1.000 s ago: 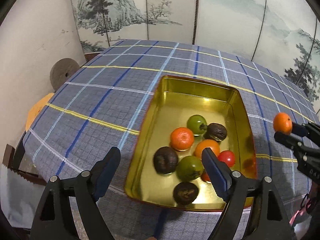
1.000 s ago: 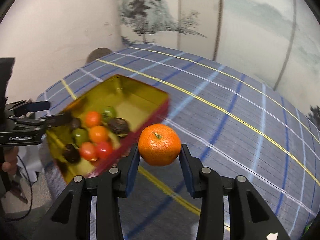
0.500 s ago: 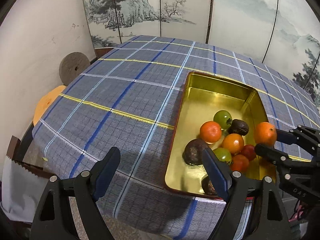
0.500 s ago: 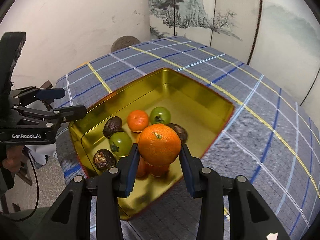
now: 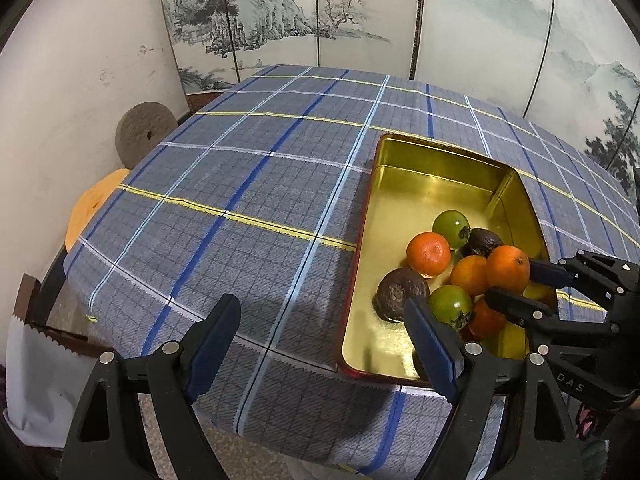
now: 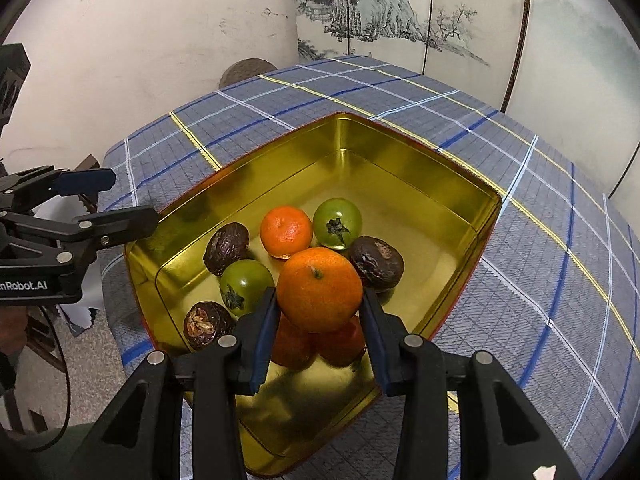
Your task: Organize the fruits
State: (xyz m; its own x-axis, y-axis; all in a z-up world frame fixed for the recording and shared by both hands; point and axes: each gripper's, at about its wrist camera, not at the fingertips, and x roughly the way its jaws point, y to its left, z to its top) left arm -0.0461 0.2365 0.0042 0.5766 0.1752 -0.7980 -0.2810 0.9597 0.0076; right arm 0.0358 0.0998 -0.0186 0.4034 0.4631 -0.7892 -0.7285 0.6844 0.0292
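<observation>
A gold tin (image 6: 420, 176) (image 5: 440, 152) sits on the plaid tablecloth and holds several fruits: an orange mandarin (image 6: 285, 231), green tomatoes (image 6: 337, 222), dark wrinkled passion fruits (image 6: 226, 247) and red tomatoes (image 6: 340, 340). My right gripper (image 6: 320, 312) is shut on an orange mandarin (image 6: 319, 289) (image 5: 507, 269) and holds it just above the fruit pile inside the tin. My left gripper (image 5: 324, 344) is open and empty, over the table's near edge left of the tin; it also shows in the right wrist view (image 6: 108, 200).
The plaid tablecloth (image 5: 248, 184) covers the round table. A painted folding screen (image 5: 320, 12) stands behind. A grey stone disc (image 5: 146, 130) and an orange round object (image 5: 90, 208) sit off the table's left side by the wall.
My right gripper has carried the mandarin from beside the tin to over the fruits inside it. My left gripper has drifted left, away from the tin.
</observation>
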